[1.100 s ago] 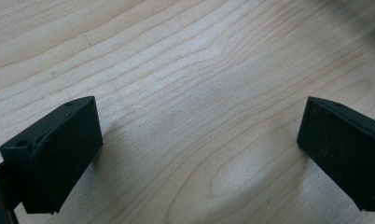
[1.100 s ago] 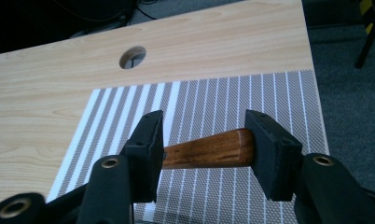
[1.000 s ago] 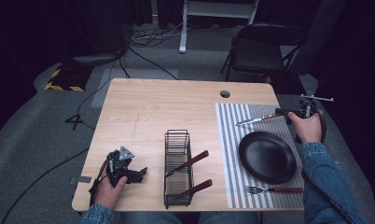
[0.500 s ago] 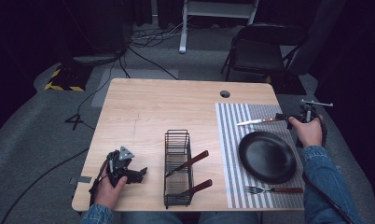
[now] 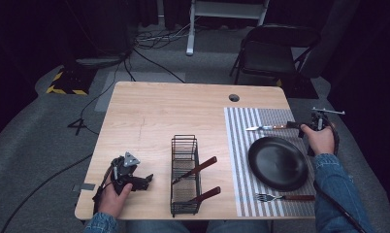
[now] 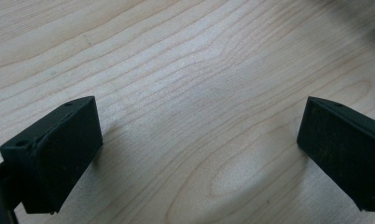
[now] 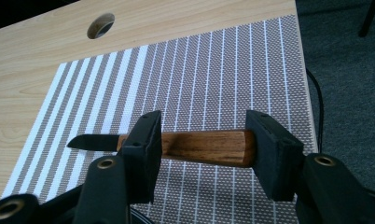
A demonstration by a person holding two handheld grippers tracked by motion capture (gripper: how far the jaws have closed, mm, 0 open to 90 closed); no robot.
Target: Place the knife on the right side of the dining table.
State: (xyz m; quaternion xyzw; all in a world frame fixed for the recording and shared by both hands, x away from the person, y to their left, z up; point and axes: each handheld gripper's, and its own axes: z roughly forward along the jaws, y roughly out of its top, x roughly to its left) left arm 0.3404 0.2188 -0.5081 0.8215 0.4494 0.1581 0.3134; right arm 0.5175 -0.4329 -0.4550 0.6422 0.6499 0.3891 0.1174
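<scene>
A knife with a wooden handle (image 5: 268,127) lies level on the striped placemat (image 5: 239,145), above the black plate (image 5: 278,162). My right gripper (image 5: 294,125) is at the knife's handle end, low over the mat. In the right gripper view the handle (image 7: 204,147) runs crosswise just past the fingertips of the right gripper (image 7: 202,140). The blade sticks out beyond the left jaw. The jaws stand wide, and neither pad presses on the handle. My left gripper (image 5: 145,179) rests on bare wood at the near left, and its jaws (image 6: 199,149) are open with nothing between them.
A black wire rack (image 5: 185,145) stands at mid-front with two wooden-handled utensils (image 5: 199,169) in it. A fork (image 5: 285,197) lies on the mat below the plate. A cable hole (image 5: 234,97) is near the far edge. A chair (image 5: 275,48) stands beyond the table.
The right gripper has sunk a little toward the mat, and the knife's handle end came down with it, so the knife now lies level. The left gripper has not moved.
</scene>
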